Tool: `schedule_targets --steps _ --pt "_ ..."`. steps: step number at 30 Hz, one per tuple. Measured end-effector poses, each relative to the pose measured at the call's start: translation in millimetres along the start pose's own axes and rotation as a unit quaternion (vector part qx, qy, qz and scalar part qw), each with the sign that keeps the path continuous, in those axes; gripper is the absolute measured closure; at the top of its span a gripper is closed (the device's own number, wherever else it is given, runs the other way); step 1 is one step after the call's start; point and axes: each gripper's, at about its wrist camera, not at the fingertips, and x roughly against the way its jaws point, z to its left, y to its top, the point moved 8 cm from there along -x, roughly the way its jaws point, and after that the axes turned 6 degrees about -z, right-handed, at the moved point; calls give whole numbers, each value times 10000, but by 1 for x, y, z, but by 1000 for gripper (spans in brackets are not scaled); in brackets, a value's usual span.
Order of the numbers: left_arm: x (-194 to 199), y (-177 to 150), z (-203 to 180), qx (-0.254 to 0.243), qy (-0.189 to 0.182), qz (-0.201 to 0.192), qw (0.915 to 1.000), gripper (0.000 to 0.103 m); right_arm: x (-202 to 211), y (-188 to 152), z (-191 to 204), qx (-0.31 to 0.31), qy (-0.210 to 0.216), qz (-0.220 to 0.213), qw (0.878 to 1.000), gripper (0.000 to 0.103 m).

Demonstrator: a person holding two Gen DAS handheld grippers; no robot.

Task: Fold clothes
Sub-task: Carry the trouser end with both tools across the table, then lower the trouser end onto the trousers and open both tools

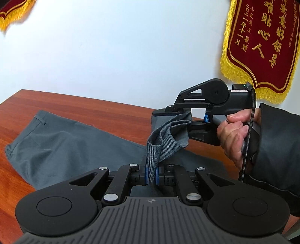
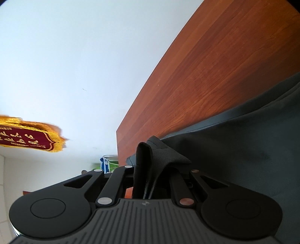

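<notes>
Grey trousers [image 1: 61,142] lie spread on the wooden table [image 1: 93,105], with the waistband at the far left. One leg end [image 1: 165,138] is lifted off the table and hangs between both grippers. My left gripper [image 1: 151,176] is shut on the near corner of that hem. My right gripper [image 1: 187,118], held by a hand [image 1: 232,135], is shut on the other corner, a little farther back and to the right. In the right wrist view, the right gripper [image 2: 148,180] pinches dark folded cloth [image 2: 165,154], and the rest of the trousers [image 2: 243,150] lies on the table [image 2: 215,65].
A red banner with gold fringe [image 1: 262,43] hangs on the white wall at the right, and another [image 1: 13,11] at the top left. A dark sleeve [image 1: 277,146] fills the right side. The table's far edge meets the wall.
</notes>
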Motion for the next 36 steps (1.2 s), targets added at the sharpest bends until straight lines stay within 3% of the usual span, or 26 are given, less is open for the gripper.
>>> schedule_targets --steps 11,26,36 --pt "-15 14 123 86 -463 457 9978 95 -72 -54 26 -41 -393 -470 9981 96" --pt "-36 24 235 515 -316 713 9956 93 -166 -87 74 535 -904 -316 9940 95" --pt "-50 3 288 936 -100 1169 9887 93 -222 -100 63 645 -1330 -29 9890 92"
